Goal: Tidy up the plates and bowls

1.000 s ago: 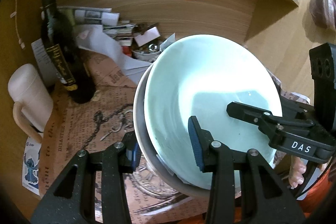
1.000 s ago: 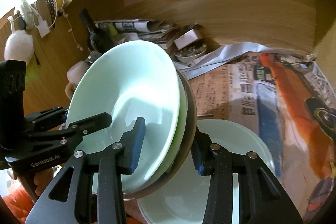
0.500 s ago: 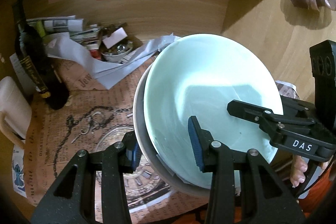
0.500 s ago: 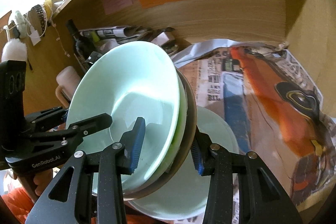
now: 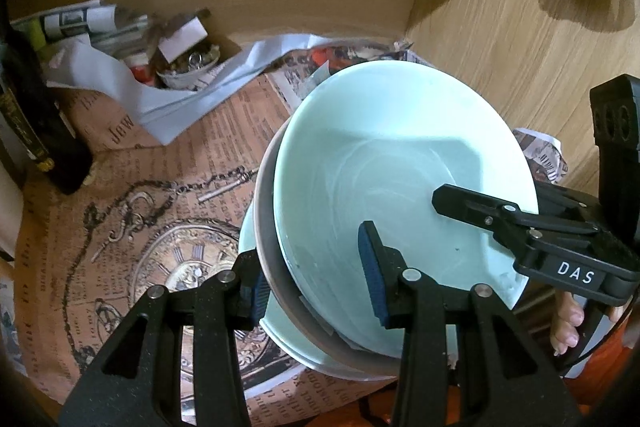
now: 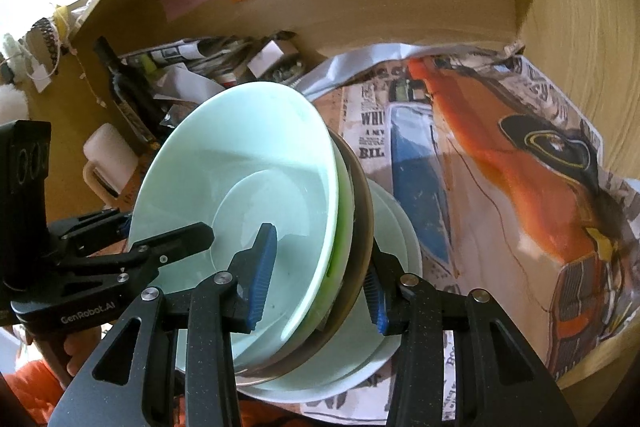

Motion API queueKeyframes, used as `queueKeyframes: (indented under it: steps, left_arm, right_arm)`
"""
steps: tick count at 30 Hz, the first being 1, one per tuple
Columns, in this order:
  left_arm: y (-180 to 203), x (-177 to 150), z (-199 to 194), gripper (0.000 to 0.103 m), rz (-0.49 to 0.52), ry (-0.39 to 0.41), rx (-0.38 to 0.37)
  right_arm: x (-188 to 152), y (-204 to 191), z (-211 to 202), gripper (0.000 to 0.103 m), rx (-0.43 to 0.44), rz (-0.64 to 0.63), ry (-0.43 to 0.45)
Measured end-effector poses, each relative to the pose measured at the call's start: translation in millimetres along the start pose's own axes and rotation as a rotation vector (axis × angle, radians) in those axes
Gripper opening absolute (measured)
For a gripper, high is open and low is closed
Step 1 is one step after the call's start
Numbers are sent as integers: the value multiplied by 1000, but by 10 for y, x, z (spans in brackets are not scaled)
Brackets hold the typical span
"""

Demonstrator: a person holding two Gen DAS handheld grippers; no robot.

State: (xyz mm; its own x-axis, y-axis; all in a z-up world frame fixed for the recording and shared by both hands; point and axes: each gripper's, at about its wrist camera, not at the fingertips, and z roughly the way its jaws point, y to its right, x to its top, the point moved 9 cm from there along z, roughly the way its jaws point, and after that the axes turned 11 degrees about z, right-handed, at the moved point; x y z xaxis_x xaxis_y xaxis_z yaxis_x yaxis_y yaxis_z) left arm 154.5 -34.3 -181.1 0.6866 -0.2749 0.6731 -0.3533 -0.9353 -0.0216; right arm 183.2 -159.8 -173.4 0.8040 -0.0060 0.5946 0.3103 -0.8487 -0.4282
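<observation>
Both grippers clamp one tilted stack of bowls (image 6: pixel 240 195): a pale green bowl (image 5: pixel 400 167) nested in a grey-brown one. The left gripper (image 5: pixel 316 287) and the right gripper (image 6: pixel 316 283) each pinch the stack's rim, one blue pad inside and one outside. The stack hangs just above a pale plate (image 6: pixel 396 227) lying on the newspaper-lined shelf (image 6: pixel 500 167).

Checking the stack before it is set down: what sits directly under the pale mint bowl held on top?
Under the pale mint bowl, a green rim edge shows, then a grey-brown bowl. Their insides are covered, so what else is nested there cannot be seen.
</observation>
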Motion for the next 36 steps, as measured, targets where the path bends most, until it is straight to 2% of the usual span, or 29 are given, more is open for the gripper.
queueKeyframes:
  steps: [8,19,23,27,30,33,36]
  left_arm:
    - [-22,-54,169,41,-13,-42,-20]
    - [-68,-84,260,41,-2,-46,-36]
    - [-77,-80,242,41,-3,-36,-32]
    - [-131,-21,114,43,-7,12,8]
    - [-186,38,-28,54,-25,62,45]
    - [-219,117,-243,58,-24,134,98]
    - [-178,188,-489,62,-17,204,98]
  right_arm:
    - [-62,96,125,37,-13,23,-39]
    - [-18,100,148,40,26,38,-26]
    - [0,92,127,41,13,15,2]
    - [51,112,36,55,-19,-3,53]
    - [121,96,-98,55,-30,-19,104]
    - [206,35,-312,63,-30,-39,174]
    - [272,-76,-560,66,-17,-71,247]
